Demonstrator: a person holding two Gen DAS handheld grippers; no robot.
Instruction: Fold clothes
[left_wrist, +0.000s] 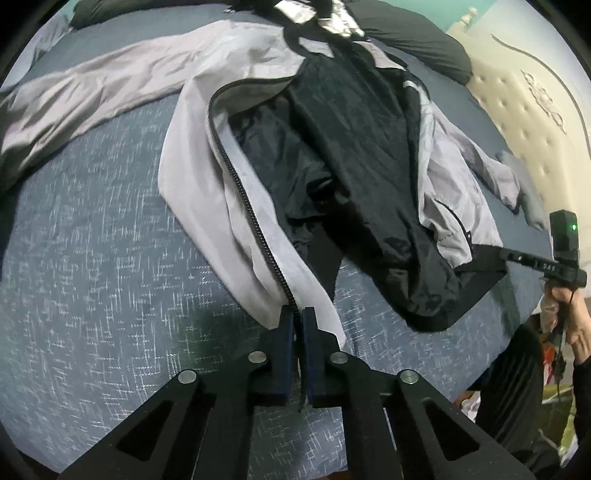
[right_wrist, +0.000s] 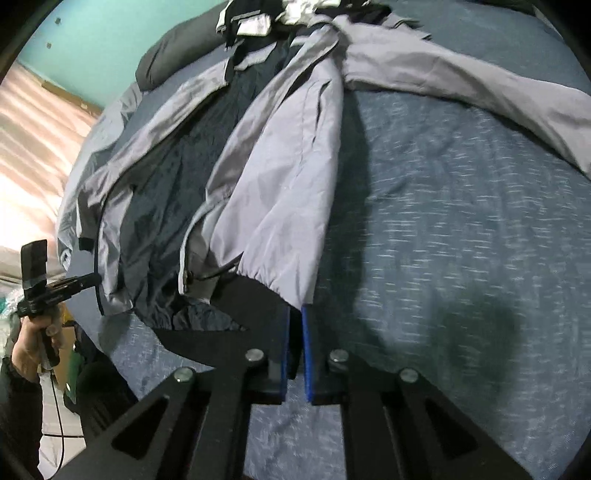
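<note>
Left wrist view: my left claw (left_wrist: 297, 317) is clamped on the zipper edge of the grey and black nylon jacket (left_wrist: 332, 166), at the bottom corner of its pale front panel, blue pads pressed together on the cloth. Right wrist view: my right claw (right_wrist: 295, 314) is pinched onto the black elastic hem at the jacket's other lower corner. Outward from both claws, the jacket lies open on the blue speckled bedspread (left_wrist: 92, 258), dark lining up, one grey sleeve (right_wrist: 461, 74) stretched sideways. Beyond it sit a dark pillow (left_wrist: 417, 40) and a cream tufted headboard (left_wrist: 524, 122).
</note>
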